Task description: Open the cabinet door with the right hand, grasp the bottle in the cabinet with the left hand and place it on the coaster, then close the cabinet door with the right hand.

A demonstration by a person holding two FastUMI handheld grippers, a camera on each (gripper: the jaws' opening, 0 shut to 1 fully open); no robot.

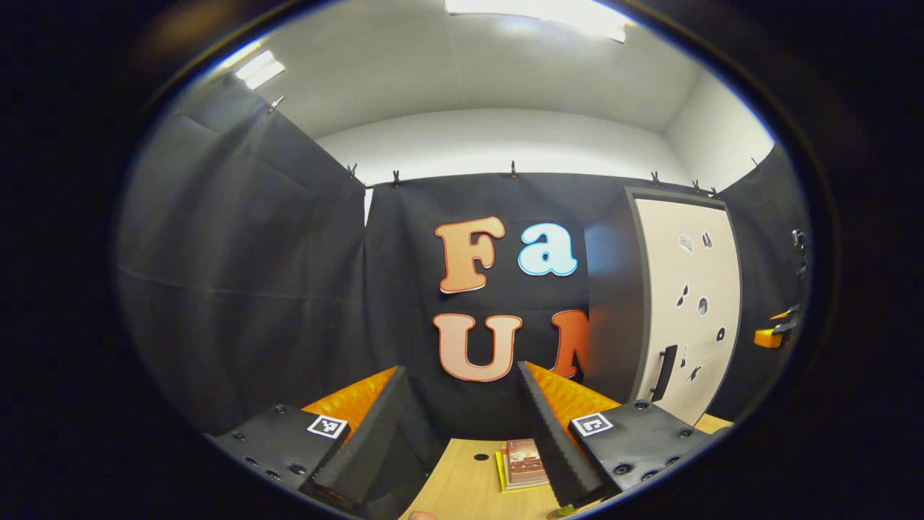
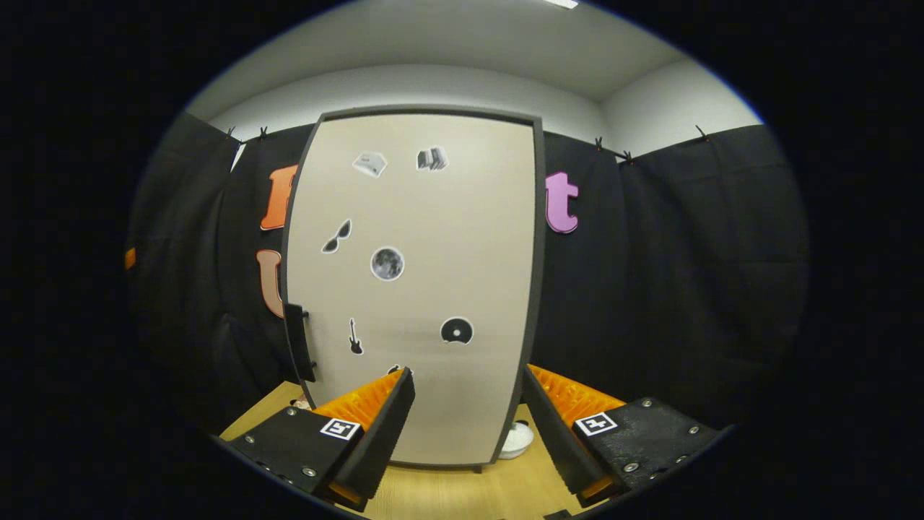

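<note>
I'm at the very first step: the cabinet door [image 2: 415, 289] is shut, facing me square in the right gripper view, and nothing has been touched yet. My right gripper [image 2: 465, 426] hangs in front of the door's lower half, fingers spread wide with nothing between them. The dark handle [image 2: 297, 350] sits on the door's left edge, low down, off to the left of my fingers, so I reckon the next move means sliding left and closing on that bar, then swinging the door out toward me.

In the left gripper view, my left gripper [image 1: 462, 426] is also wide open and empty, held above the wooden table [image 1: 462, 484]. The cabinet [image 1: 668, 303] stands off to its right, handle [image 1: 665, 372] visible near the bottom. The bottle is behind that closed door, so I can't see it. Something flat and square lies on the table [image 1: 523, 466] between the left fingers; I'd guess that's the coaster, but I can't be sure. A small white object [image 2: 518, 439] sits by the cabinet's base.
</note>
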